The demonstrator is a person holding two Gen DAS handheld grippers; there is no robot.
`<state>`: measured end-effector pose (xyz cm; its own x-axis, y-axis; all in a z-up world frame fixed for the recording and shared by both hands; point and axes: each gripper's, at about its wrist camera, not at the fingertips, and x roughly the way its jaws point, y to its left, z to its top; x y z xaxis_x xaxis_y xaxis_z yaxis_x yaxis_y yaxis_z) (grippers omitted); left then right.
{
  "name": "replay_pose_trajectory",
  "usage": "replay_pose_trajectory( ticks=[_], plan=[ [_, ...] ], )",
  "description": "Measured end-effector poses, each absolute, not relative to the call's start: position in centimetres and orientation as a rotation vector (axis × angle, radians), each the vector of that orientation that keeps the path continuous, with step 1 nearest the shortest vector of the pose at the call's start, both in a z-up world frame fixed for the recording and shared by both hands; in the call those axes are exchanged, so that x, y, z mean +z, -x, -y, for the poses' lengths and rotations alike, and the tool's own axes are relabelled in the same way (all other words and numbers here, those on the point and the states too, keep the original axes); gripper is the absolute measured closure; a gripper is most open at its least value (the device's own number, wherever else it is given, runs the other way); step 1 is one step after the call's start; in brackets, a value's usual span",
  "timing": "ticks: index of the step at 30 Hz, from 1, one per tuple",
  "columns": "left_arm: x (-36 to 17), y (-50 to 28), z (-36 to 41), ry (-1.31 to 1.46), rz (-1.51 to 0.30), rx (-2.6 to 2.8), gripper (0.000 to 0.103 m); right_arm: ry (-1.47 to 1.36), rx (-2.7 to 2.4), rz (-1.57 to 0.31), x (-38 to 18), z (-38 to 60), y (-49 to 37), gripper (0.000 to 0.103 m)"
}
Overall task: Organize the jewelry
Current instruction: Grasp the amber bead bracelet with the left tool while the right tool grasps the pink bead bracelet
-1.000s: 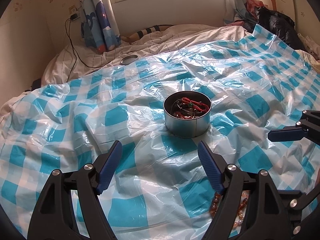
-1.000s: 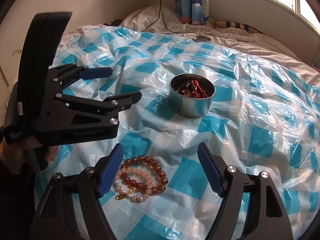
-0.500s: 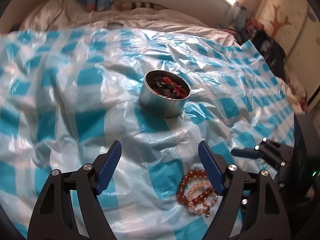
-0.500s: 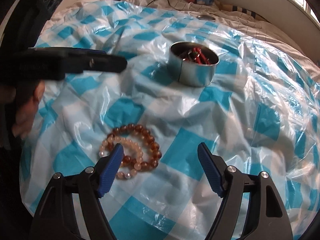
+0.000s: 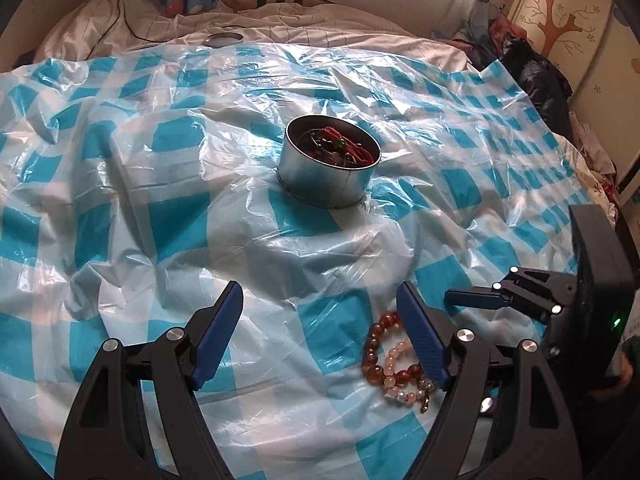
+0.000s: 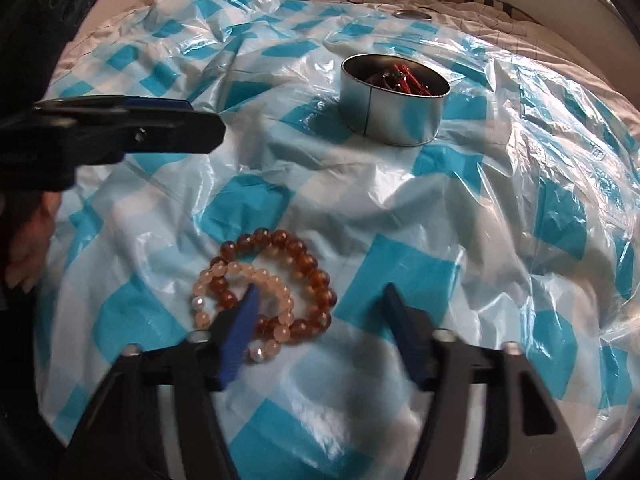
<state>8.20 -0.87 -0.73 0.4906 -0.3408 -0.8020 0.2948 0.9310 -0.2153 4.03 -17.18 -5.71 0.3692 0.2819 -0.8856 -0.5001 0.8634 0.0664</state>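
A round metal tin point(image 5: 330, 168) point(image 6: 394, 100) with red bead jewelry inside stands on the blue-and-white checked plastic sheet point(image 5: 160, 216). An amber bead bracelet point(image 6: 308, 272) point(image 5: 374, 348) and a pale pink bead bracelet point(image 6: 224, 276) point(image 5: 400, 376) lie overlapped on the sheet. My right gripper point(image 6: 320, 300) is open, low over the bracelets, its left finger across them. My left gripper point(image 5: 320, 300) is open and empty, just left of the bracelets; it shows from the side in the right wrist view point(image 6: 180, 128).
The sheet covers a bed with a striped white quilt point(image 5: 280, 24). A small round lid point(image 5: 224, 38) lies at the sheet's far edge. A cable point(image 5: 128, 20), curtains and dark clothes point(image 5: 532, 80) lie beyond.
My right gripper has moved down and forward onto the bracelets. My left gripper has swung right and tilted down, so the bracelets now show beside its right finger.
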Motion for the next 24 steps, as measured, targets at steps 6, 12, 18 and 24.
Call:
replay_pose_trajectory(
  ticks=[6,12,18,24],
  plan=[
    [-1.3,-8.1,1.6,0.016,-0.998,-0.385,0.028,0.265,0.554,-1.098,-5.4,16.8,-3.0,0.074],
    [-1.5,-8.1,1.9,0.003,-1.0,-0.381,0.028,0.307,0.576,-1.132,-5.5,16.3,-1.6,0.074],
    [-2.0,-8.1,3.0,-0.02,-1.012,-0.402,0.028,0.297,0.562,-1.109,-5.5,16.4,-1.1,0.094],
    [-2.7,-7.9,3.8,-0.044,-1.027,-0.421,0.028,0.282,0.567,-1.052,-3.2,17.7,-0.4,0.095]
  ],
)
